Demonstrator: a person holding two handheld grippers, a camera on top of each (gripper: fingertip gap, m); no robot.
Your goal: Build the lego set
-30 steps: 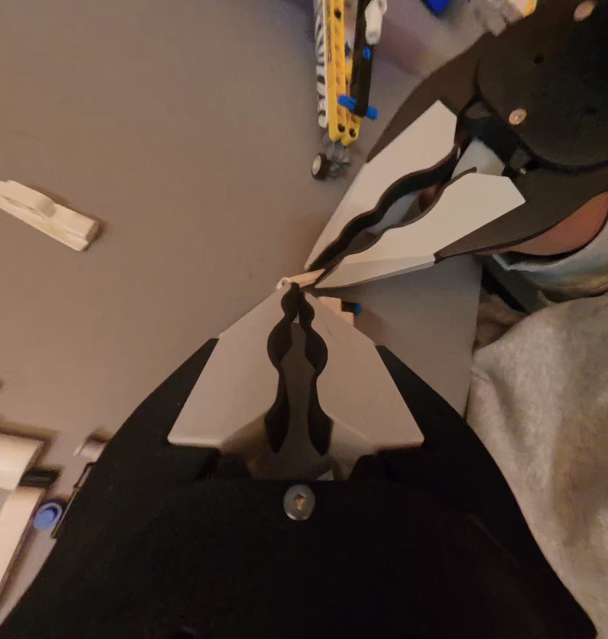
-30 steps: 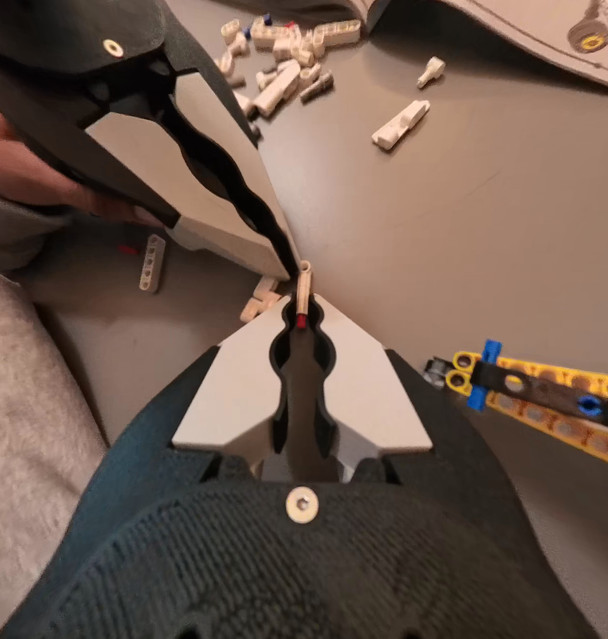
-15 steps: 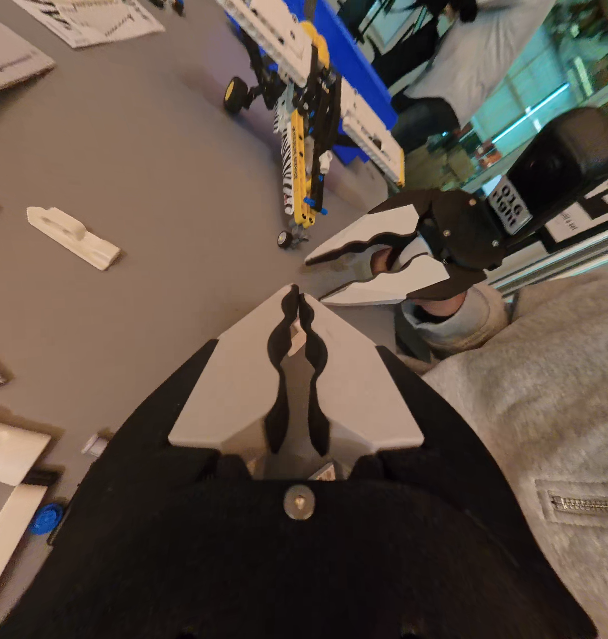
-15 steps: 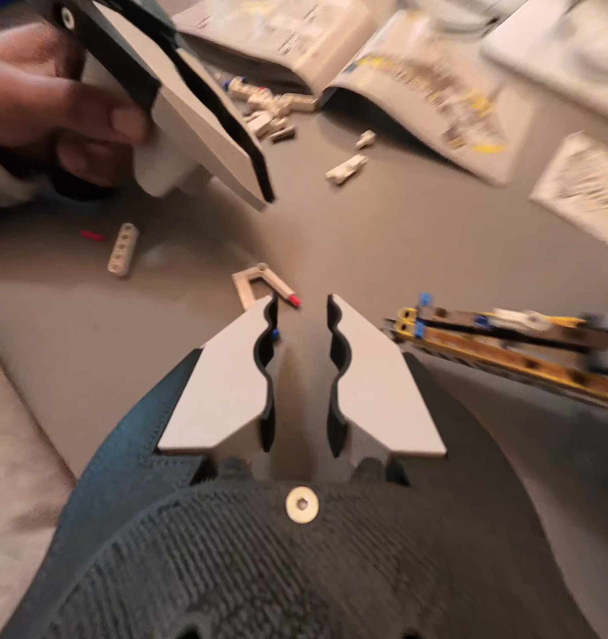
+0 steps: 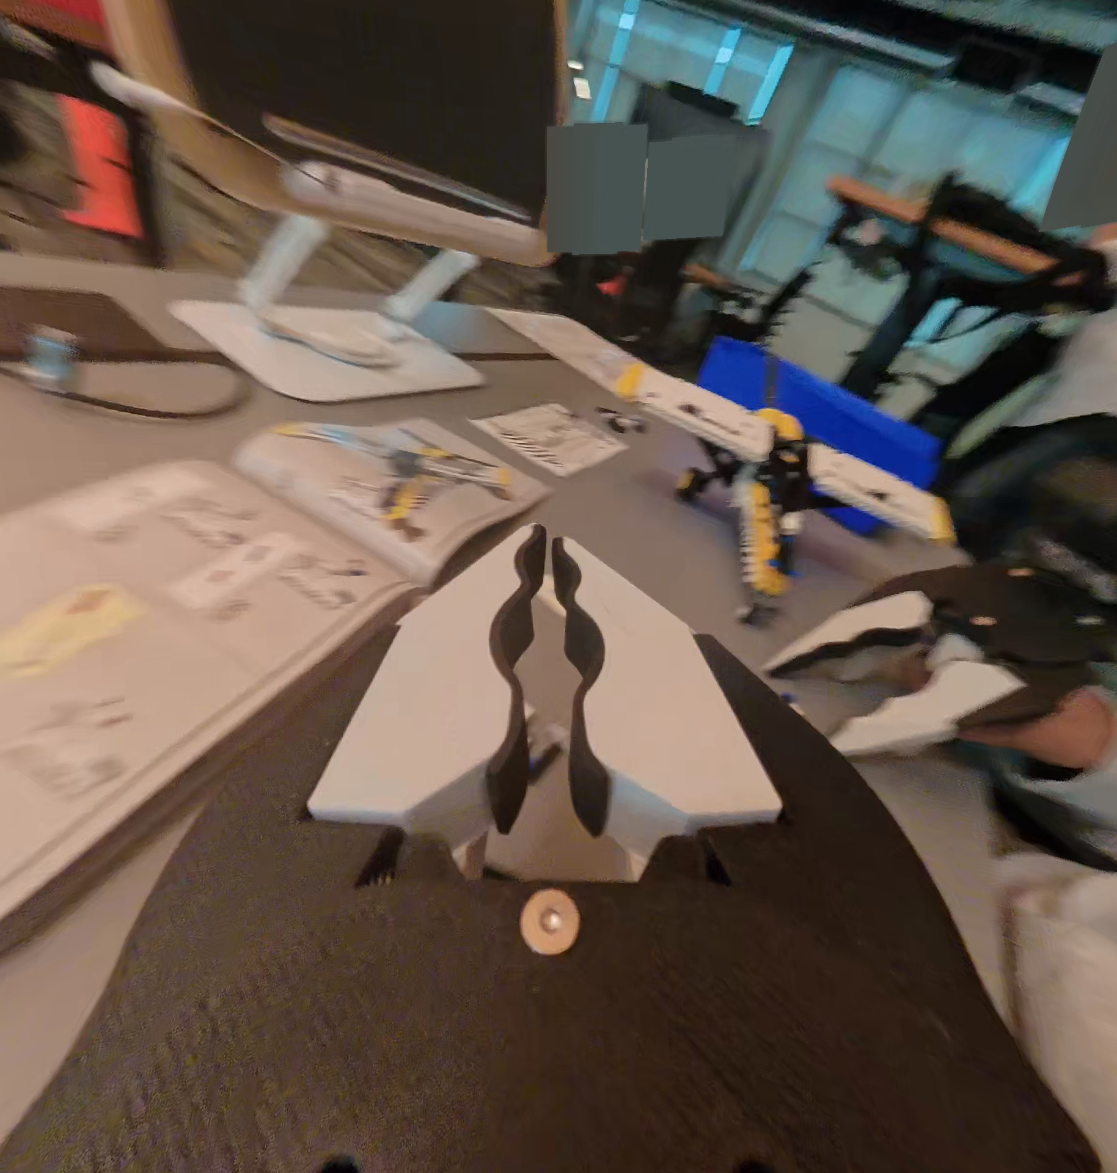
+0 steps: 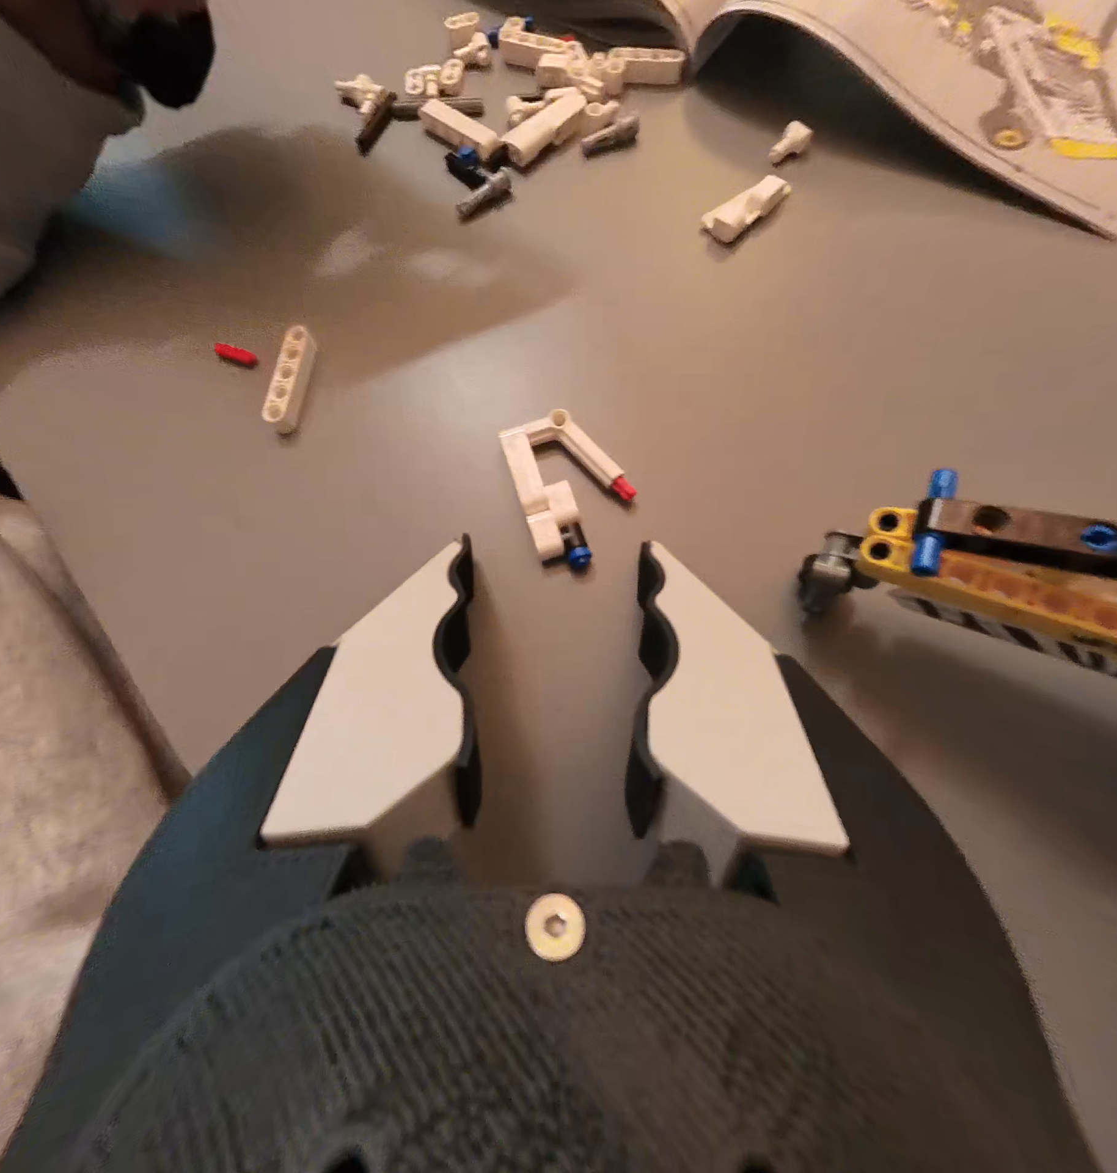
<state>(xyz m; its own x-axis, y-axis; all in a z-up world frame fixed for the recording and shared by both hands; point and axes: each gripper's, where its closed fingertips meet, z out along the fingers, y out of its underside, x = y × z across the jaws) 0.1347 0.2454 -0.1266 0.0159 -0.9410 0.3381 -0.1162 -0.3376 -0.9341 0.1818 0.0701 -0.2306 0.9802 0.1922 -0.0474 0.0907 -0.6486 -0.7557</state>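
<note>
In the right wrist view, a small white lego sub-assembly [image 6: 539, 482] with a red axle end and a blue pin lies flat on the grey table [image 6: 765, 355]. My right gripper [image 6: 555, 547] is open and empty, with its tips just short of the assembly. The yellow and black beam of the lego model [image 6: 987, 565] lies at the right. In the left wrist view, my left gripper [image 5: 548, 541] is shut with nothing between its tips, raised above the table. The winged yellow, white and black model [image 5: 765, 470] stands beyond it. The right gripper [image 5: 797, 704] shows at the right, open.
A pile of loose white and grey pieces [image 6: 524, 108] lies far ahead, with a white beam [image 6: 287, 379] and a red pin [image 6: 235, 353] to the left. The open instruction booklet [image 5: 226, 571] lies at the left, and a white stand [image 5: 327, 343] and a blue box [image 5: 829, 406] stand behind. My right fingertips sit around 20 centimetres from my left ones.
My right gripper opened and let go of the white sub-assembly, which now lies on the table, then drew back. My left gripper lifted away and tilted up to face across the table.
</note>
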